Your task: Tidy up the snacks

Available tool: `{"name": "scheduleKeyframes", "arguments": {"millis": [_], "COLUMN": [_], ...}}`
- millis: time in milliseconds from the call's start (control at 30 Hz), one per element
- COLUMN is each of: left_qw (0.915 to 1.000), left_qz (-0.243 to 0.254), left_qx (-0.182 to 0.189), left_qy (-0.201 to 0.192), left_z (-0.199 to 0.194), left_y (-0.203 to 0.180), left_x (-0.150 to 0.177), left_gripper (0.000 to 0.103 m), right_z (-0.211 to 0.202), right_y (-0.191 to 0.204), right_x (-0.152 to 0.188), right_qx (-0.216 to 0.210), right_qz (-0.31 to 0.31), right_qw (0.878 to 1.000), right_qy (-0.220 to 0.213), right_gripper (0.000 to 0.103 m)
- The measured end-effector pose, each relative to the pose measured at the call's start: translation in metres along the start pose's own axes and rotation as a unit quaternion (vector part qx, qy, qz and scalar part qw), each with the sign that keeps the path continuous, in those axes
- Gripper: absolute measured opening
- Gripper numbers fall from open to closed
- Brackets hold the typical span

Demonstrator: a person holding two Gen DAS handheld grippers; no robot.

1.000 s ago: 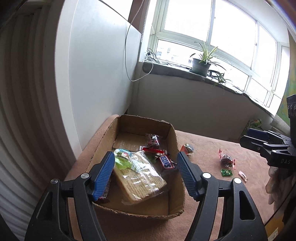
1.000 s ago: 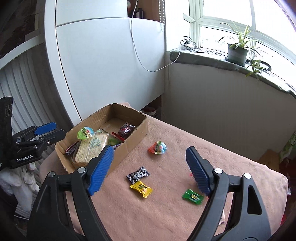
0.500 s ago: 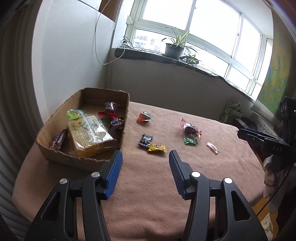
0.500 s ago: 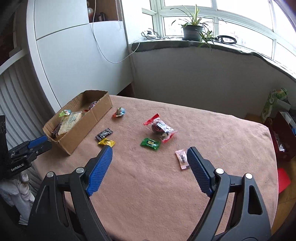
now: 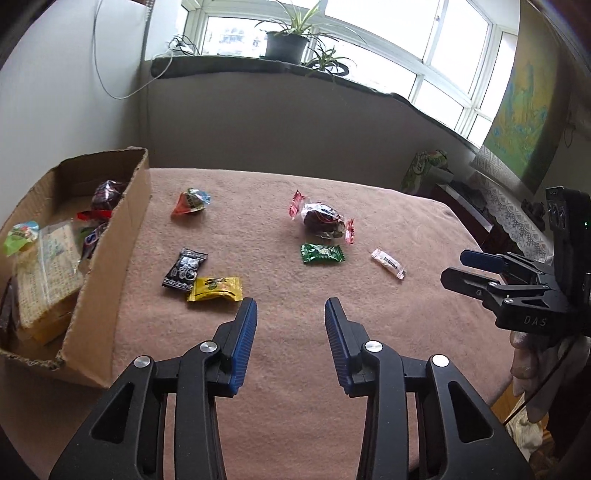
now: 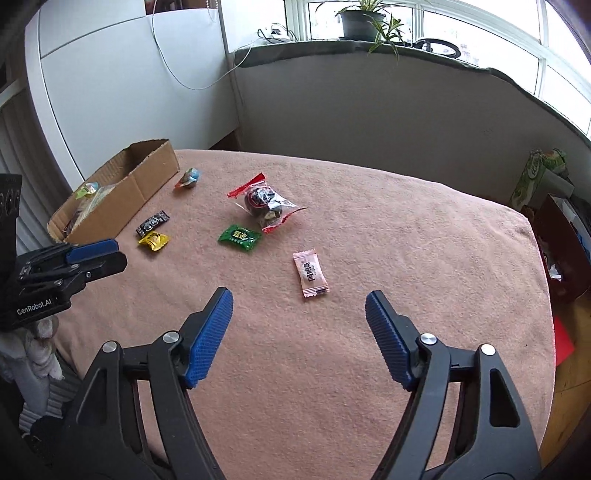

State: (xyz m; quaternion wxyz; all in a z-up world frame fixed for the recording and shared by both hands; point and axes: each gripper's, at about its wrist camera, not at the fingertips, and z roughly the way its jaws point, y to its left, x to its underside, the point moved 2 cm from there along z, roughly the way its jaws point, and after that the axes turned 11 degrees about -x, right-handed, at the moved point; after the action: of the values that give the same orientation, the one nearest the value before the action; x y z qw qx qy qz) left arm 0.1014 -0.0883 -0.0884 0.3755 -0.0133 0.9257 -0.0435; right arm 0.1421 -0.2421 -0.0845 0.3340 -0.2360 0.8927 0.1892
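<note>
On my feeds the snacks are split between the cardboard box point(image 5: 110, 266) at the left end of the table and the pinkish-brown blanket point(image 5: 295, 369) covering the tabletop. Inside the box I see a clear-wrapped pack of crackers point(image 5: 48, 269), a small cup with a green lid point(image 5: 20, 236) and a few dark and red wrappers at the far end. Loose on the blanket, just outside the box wall, lie a black candy packet point(image 5: 184, 270) and a yellow candy point(image 5: 216, 288) touching it; farther back sits an orange-and-blue jelly cup point(image 5: 190, 202) on its side. Toward the middle are a clear bag with red ends holding something dark point(image 5: 322, 220), a green candy point(image 5: 322, 254) just in front of it, and a pale pink sachet point(image 6: 310, 272) nearer my right side. My left gripper point(image 5: 290, 345) hangs over bare blanket close to the yellow candy, its jaws narrow and closing with nothing between them. My right gripper point(image 6: 299, 338) hangs just short of the pink sachet, jaws wide but closing, nothing between them either. Behind the table a windowsill carries a potted plant point(image 6: 356, 18), and a white cabinet point(image 6: 122, 81) stands beyond the box.
</note>
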Motion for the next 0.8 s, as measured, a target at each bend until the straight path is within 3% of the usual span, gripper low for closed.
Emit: {"name": "scheduleKeyframes", "arguments": {"millis": [167,433,800], "left_qw": [0.9993,0.9955,0.9885], "left_qz": [0.029,0.082,0.08], "left_qx": [0.014,0.026,0.086], "left_qy": [0.017,0.041,0.095], "left_z": [0.031,0.072,0.105], "left_y": [-0.018,-0.042,-0.044], "left_x": [-0.021,-0.043,-0.05], "left_gripper": [0.036,0.036,0.036], "right_z": [0.026,0.055,0.07], "right_y": [-0.017,-0.033,-0.045], "right_x": [-0.006,-0.015,-0.015], "right_qx": [-0.01,-0.027,-0.037], "right_qz": [0.004,0.003,0.01], "right_qw": [1.0,0.998,0.997], "right_qy": [0.025,0.049,0.062], "right_gripper": [0.065,0.065,0.063]}}
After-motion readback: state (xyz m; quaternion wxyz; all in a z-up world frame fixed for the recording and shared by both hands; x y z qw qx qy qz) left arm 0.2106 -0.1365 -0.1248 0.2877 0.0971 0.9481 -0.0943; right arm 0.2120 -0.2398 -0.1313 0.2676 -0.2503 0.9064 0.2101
